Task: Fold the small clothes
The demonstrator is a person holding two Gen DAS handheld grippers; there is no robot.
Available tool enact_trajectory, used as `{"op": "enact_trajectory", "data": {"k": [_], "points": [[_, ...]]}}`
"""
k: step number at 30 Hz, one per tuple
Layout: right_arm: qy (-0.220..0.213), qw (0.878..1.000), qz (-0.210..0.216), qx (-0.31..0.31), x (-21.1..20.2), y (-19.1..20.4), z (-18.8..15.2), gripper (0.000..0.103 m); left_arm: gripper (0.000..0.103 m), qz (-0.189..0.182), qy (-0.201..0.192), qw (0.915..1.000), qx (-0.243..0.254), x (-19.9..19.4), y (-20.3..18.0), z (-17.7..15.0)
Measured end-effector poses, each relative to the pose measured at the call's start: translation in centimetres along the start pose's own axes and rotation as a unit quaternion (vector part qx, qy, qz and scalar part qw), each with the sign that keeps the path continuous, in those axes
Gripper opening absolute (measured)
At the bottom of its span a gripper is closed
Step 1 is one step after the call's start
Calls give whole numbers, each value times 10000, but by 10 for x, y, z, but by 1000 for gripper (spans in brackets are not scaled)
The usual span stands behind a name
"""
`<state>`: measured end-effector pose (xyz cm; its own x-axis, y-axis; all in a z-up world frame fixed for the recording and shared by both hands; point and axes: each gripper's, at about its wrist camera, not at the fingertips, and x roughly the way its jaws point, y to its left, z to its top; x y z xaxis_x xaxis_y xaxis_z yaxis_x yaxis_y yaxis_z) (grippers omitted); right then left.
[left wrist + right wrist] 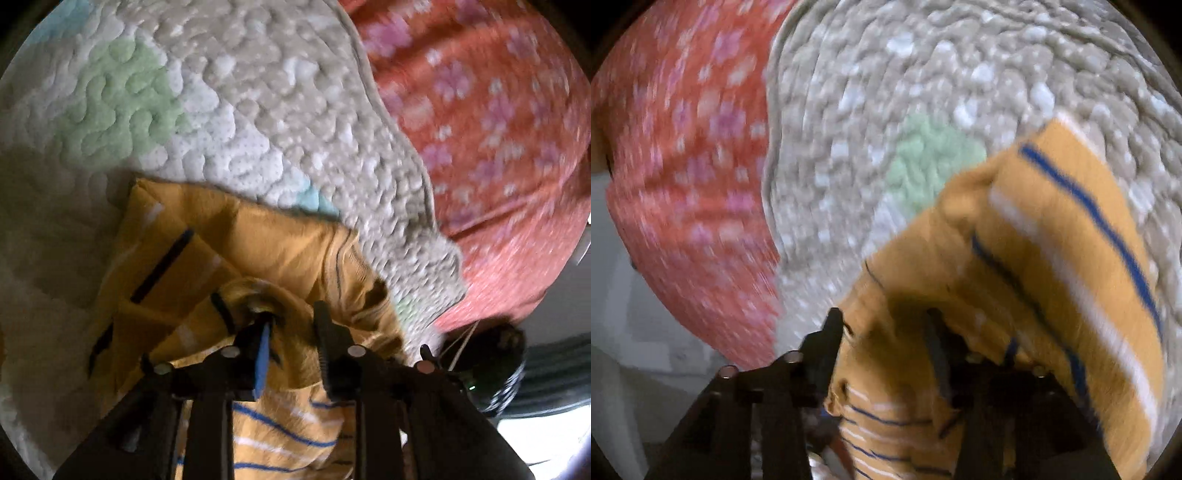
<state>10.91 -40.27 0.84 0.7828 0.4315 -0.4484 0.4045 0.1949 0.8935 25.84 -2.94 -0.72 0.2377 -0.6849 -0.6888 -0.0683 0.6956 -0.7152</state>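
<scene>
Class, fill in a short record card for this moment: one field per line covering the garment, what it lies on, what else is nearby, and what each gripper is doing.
Garment: yellow striped garment, blue and white stripes, partly folded and bunched
Surface: quilted mat, grey-white with green and blue patches
Nearby: red floral fabric beyond the mat's edge
Left gripper: fabric bunched between its fingers; grip state unclear
Right gripper: garment draped between its fingers; grip state unclear
Image quality: right wrist view is motion-blurred
Fold status: not finished
</scene>
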Motion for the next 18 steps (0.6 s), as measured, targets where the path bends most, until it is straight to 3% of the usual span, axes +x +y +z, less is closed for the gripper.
{"op": "enact_trajectory", "data": {"k": [1,4,6,11,18], "points": [[-93,9999,-79,1,-3,0,4,64,24,-81,2,10000,-40,-2,2,3],[-273,9990,-343,-114,-15,3,11,64,26,-75,-70,9999,-99,-12,3,8],[-314,9983,-394,-296,-28,7,10,64,36,-44,-236,9997,-32,-27,3,9],[-474,9868,-1050,-1136,-77,15,-10,67,47,307,-474,9983,171,-62,10,6],[-493,9631,-1821,-1920,-134,-8,-60,72,57,859,-290,9939,635,-97,45,-44]]}}
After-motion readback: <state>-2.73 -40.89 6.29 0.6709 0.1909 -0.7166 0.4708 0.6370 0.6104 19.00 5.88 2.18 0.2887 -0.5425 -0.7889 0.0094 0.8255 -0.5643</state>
